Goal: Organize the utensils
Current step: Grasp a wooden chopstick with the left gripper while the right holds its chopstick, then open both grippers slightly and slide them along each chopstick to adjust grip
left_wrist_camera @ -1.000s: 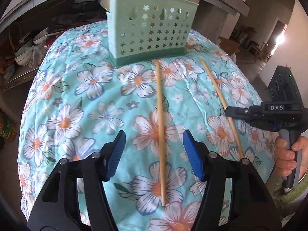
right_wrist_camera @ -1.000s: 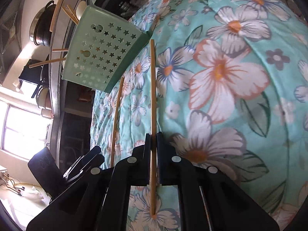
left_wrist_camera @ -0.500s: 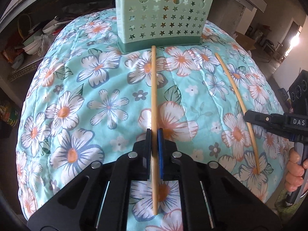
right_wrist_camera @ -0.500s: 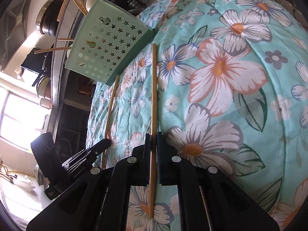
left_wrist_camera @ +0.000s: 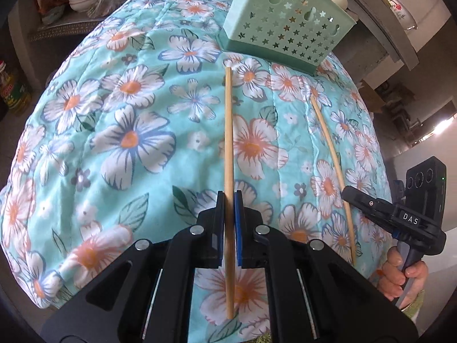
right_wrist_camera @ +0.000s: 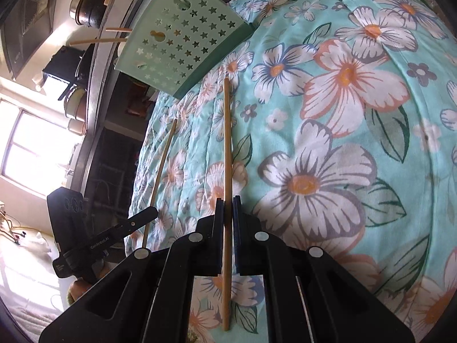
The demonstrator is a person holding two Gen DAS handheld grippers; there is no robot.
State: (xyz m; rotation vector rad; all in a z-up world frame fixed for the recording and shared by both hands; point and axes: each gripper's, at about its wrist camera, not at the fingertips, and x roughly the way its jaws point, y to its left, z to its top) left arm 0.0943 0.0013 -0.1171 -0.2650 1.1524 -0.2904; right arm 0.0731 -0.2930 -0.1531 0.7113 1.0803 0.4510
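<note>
Chopstick (left_wrist_camera: 228, 131), centre frame: light, stiff, slippery; left gripper (left_wrist_camera: 227, 223) and right gripper (right_wrist_camera: 227, 223) each clamp one chopstick low down.

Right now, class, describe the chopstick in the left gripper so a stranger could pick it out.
Find the green star-holed holder on the floral cloth. Two chopsticks point toward it. Yours is the left-hand chopstick, clamped in the left gripper; the other chopstick is in the right gripper.

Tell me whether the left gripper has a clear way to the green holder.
Probably yes: the left gripper, shut on a chopstick, faces the green holder across bare flowered cloth, nothing between.
</note>
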